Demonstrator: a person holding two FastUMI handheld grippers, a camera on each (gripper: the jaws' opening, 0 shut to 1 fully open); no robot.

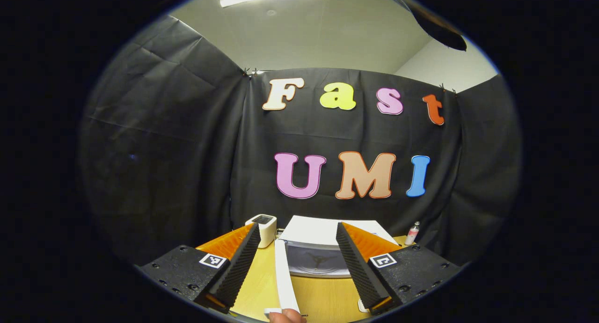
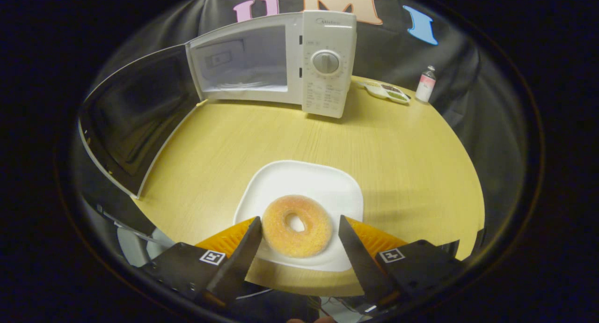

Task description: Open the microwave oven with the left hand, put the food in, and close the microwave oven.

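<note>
The white microwave (image 2: pixel 323 65) stands at the back of the wooden table (image 2: pixel 412 164), its dark-glass door (image 2: pixel 135 117) swung wide to the left and the cavity (image 2: pixel 243 61) bare. A sugared donut (image 2: pixel 297 225) lies on a white plate (image 2: pixel 299 178) at the table's front edge. My right gripper (image 2: pixel 298 220) is open, its fingers standing either side of the donut with small gaps. In the left gripper view the microwave (image 1: pixel 327 231) is seen from above, its door (image 1: pixel 285 276) edge-on. My left gripper (image 1: pixel 297 229) is open and holds nothing, up over the door.
A small bottle (image 2: pixel 426 84) and a shallow dish (image 2: pixel 386 91) sit at the table's back right. A small white device (image 1: pixel 263 227) stands left of the microwave. A fingertip (image 1: pixel 285 317) shows at the door's near end.
</note>
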